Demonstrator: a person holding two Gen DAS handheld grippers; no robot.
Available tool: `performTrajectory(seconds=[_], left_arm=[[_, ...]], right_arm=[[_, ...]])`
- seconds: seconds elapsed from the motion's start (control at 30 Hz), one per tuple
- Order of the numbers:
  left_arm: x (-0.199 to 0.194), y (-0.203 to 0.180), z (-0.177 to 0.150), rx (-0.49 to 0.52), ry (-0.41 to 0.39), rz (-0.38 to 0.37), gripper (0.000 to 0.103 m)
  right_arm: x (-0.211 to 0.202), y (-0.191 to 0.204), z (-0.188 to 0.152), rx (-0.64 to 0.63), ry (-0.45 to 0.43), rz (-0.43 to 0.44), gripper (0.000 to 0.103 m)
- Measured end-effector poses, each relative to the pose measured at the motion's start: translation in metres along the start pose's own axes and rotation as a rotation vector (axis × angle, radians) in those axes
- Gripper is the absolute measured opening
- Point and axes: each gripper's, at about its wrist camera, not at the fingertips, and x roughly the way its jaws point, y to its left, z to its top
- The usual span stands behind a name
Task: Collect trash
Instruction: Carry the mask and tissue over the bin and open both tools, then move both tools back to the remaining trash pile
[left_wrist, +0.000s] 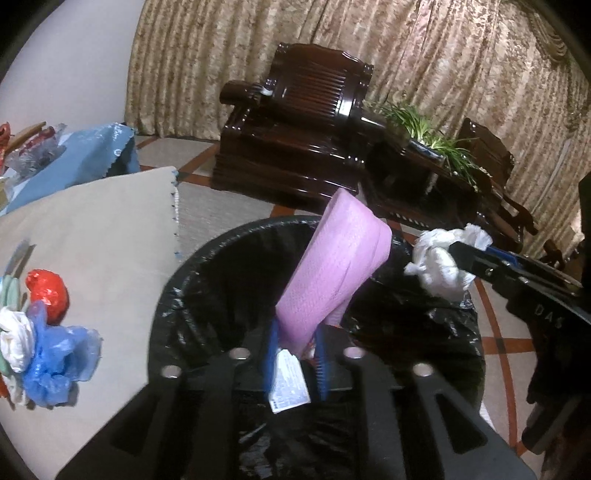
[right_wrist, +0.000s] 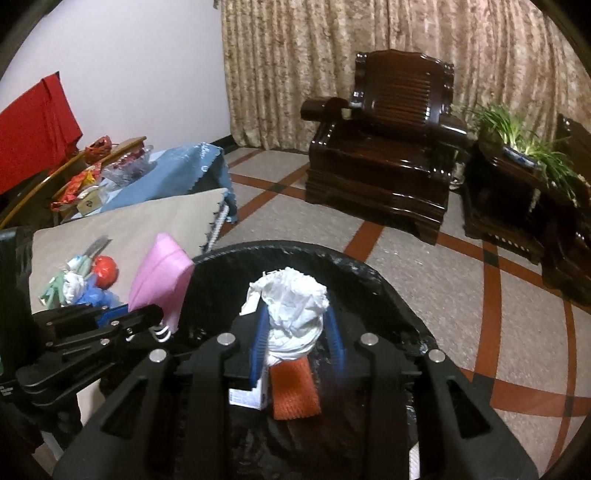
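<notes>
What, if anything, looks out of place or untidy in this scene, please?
Crumpled plastic bags, red, blue and white, lie heaped on the beige cloth beside the bin, with scissors among them. Nothing looks spilled or broken.

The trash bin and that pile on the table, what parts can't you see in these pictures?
- Trash bin: its bottom is dark in both views; the left gripper and right gripper cover the near part.
- Pink packet: its lower end is hidden between the jaws, left wrist view.
- Pile of bags: cut off by the left edge, left wrist view.
</notes>
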Motion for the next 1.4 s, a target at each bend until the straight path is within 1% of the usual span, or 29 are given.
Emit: performTrajectory(seconds=[0.03,0.1,0.13,0.17,0.27,0.33,0.4,0.47,0.5,0.6,0.7,0.77,1.1,1.4], left_arm=[[0.000,0.000,0.000,-0.002,0.001,-0.005,0.039],[-0.001,0.000,-0.001,-0.001,-0.003,-0.016,0.049],[-0.001,0.000,-0.002,0.001,0.001,-0.024,0.052],[-0.002,0.000,-0.003,0.003,0.004,-0.021,0.059],[-0.005,0.001,-0.004,0.009,0.003,-0.012,0.060],[-0.010,0.003,-0.005,0.008,-0.005,0.001,0.063],[-0.018,0.007,-0.007,0.004,-0.024,0.025,0.071],[-0.025,0.012,-0.008,-0.001,-0.041,0.046,0.076],[-0.029,0.015,-0.008,-0.006,-0.049,0.058,0.080],[-0.047,0.028,-0.009,-0.029,-0.087,0.104,0.088],[-0.065,0.044,-0.009,-0.059,-0.119,0.149,0.094],[-0.075,0.054,-0.011,-0.080,-0.137,0.178,0.096],[-0.118,0.113,-0.033,-0.171,-0.181,0.322,0.097],[-0.141,0.155,-0.051,-0.222,-0.199,0.415,0.097]], right_arm=[[0.000,-0.002,-0.001,0.005,0.000,-0.009,0.045],[0.000,-0.005,-0.002,0.009,-0.003,-0.017,0.051],[-0.001,-0.006,-0.002,0.009,-0.005,-0.023,0.056],[-0.001,-0.007,-0.002,0.011,-0.009,-0.028,0.059],[-0.004,-0.009,-0.001,0.017,-0.018,-0.032,0.071],[-0.007,-0.008,-0.001,0.019,-0.034,-0.041,0.089],[-0.011,-0.005,0.001,0.021,-0.049,-0.034,0.092],[-0.013,-0.001,0.003,0.021,-0.051,-0.015,0.096],[-0.014,0.001,0.004,0.022,-0.054,-0.008,0.096],[-0.015,0.011,0.006,0.024,-0.058,0.014,0.098],[-0.014,0.026,0.010,0.017,-0.055,0.040,0.098],[-0.013,0.036,0.012,0.015,-0.053,0.055,0.098],[-0.004,0.093,0.024,-0.058,-0.062,0.143,0.098],[0.012,0.149,0.028,-0.135,-0.053,0.221,0.098]])
